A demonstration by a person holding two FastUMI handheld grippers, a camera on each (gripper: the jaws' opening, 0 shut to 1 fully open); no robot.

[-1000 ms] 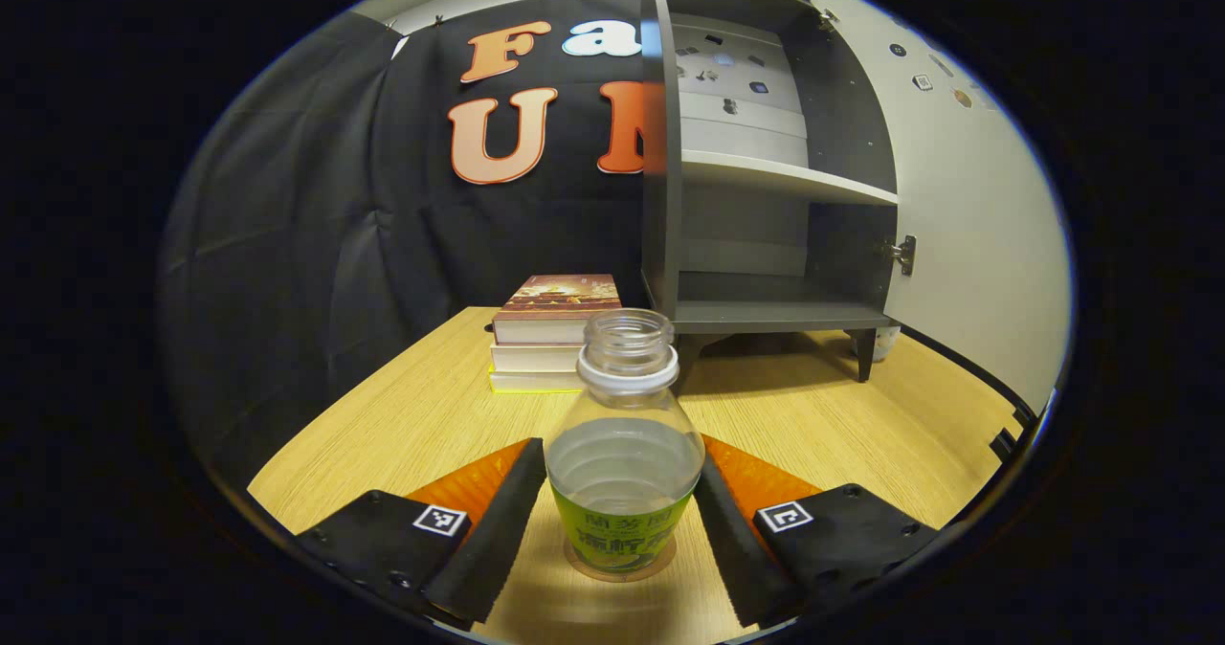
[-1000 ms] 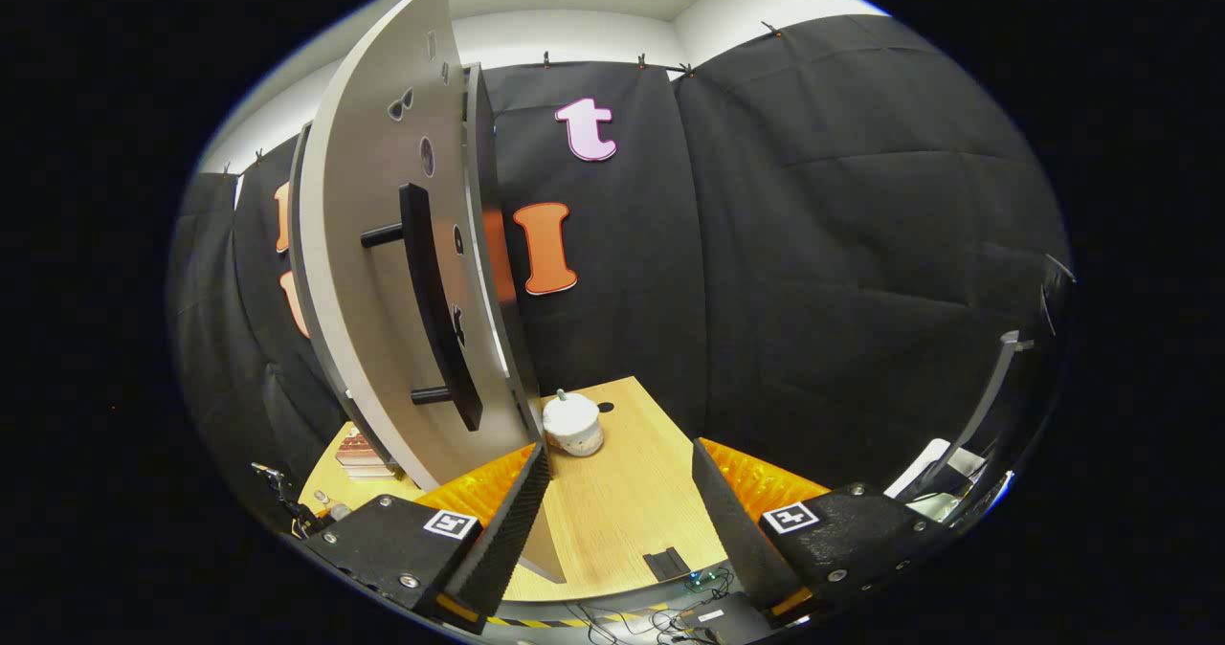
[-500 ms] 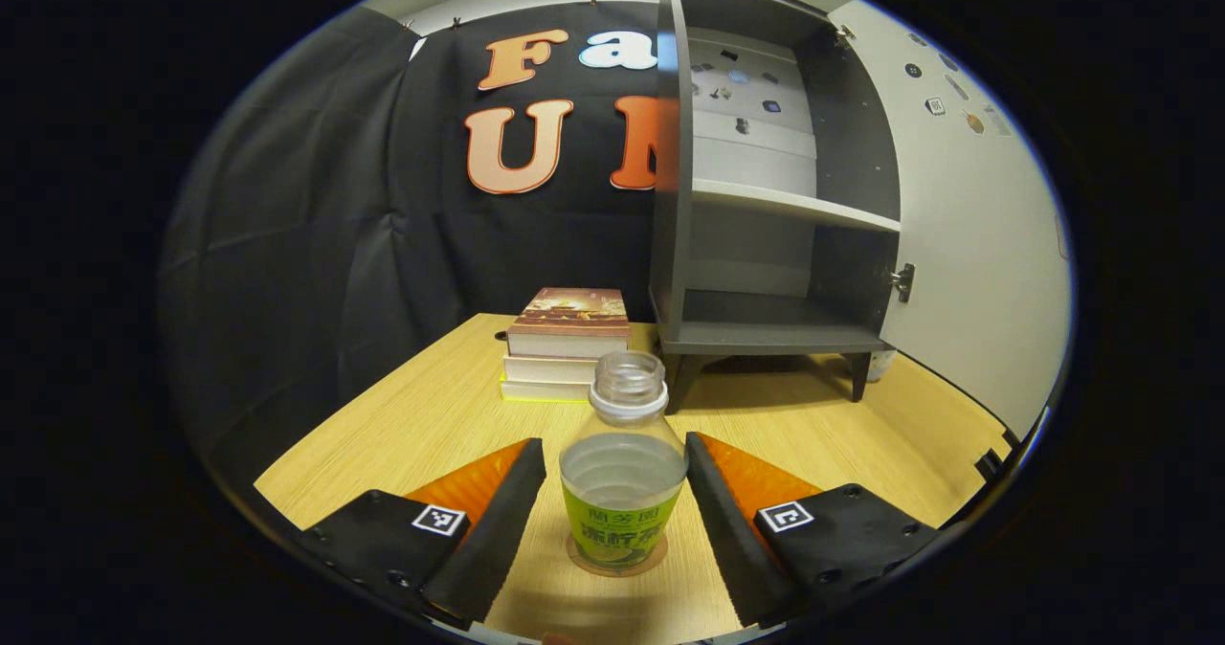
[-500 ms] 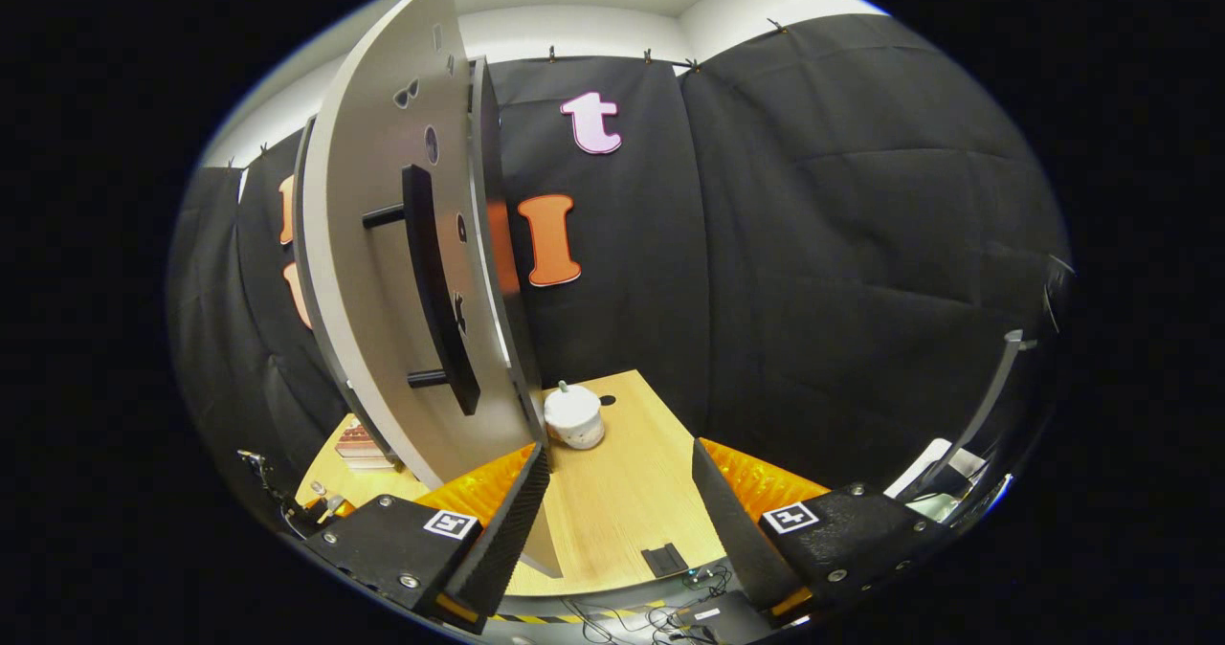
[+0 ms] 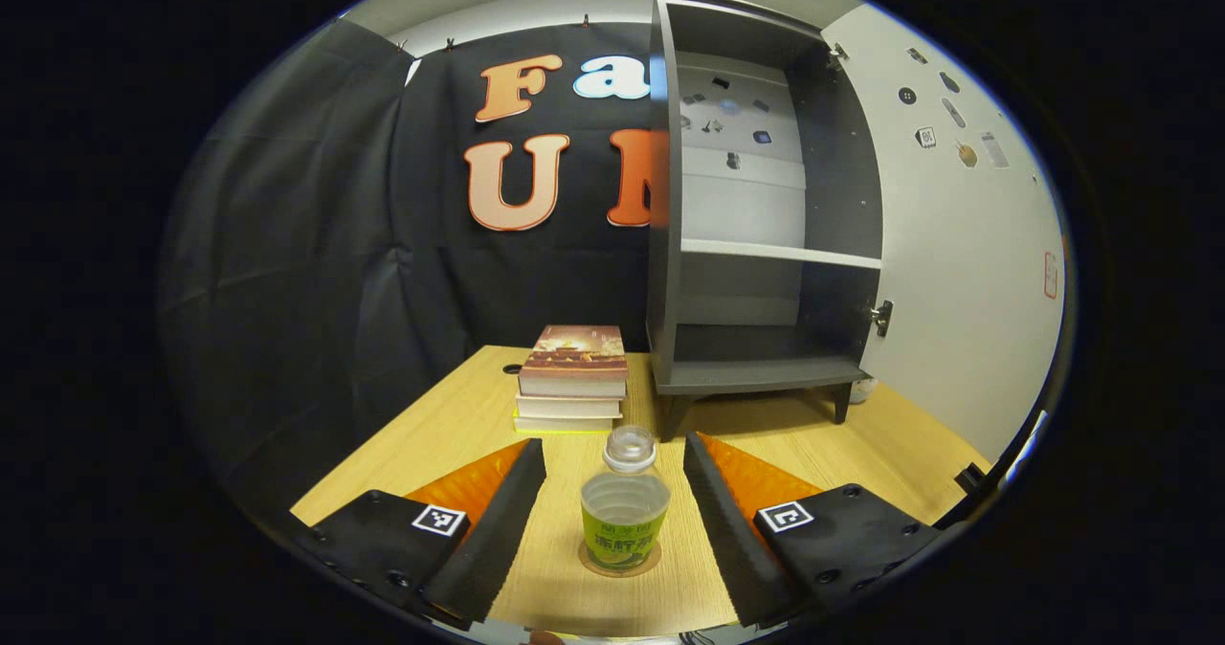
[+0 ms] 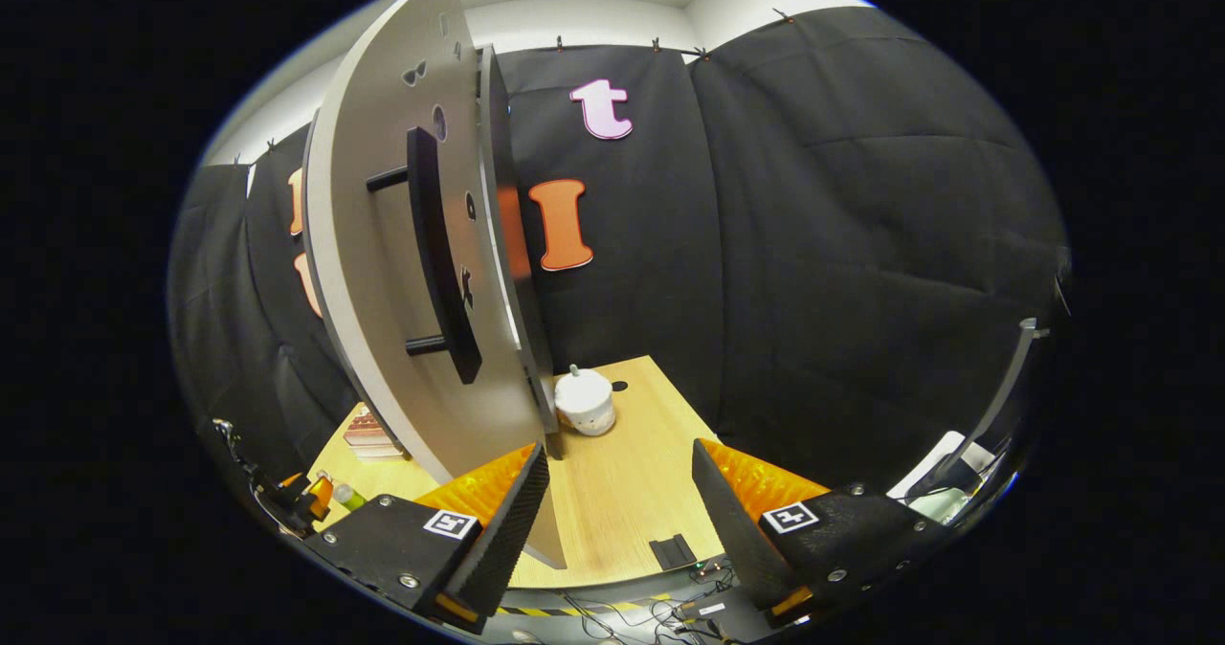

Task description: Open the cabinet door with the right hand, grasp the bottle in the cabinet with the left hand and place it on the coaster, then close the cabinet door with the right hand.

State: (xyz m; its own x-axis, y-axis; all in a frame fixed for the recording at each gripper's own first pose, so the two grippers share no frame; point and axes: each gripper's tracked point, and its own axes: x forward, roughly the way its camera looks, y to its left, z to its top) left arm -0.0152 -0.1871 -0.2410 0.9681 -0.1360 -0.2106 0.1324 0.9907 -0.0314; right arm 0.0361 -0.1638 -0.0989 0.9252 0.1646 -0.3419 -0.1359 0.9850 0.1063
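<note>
Bottle (image 5: 624,521) stands on coaster (image 5: 618,566), lower centre; left gripper (image 5: 612,506) apart. Right gripper (image 6: 617,511) apart; risk: door (image 6: 383,272) swings uncontrolled if handle (image 6: 440,253) missed.

The left gripper view is facing the open cabinet (image 5: 756,243) from low over the table (image 5: 459,425). The right gripper view is looking along the door's (image 6: 383,272) outer face, close beside it. Both are showing the books (image 5: 572,377).
</note>
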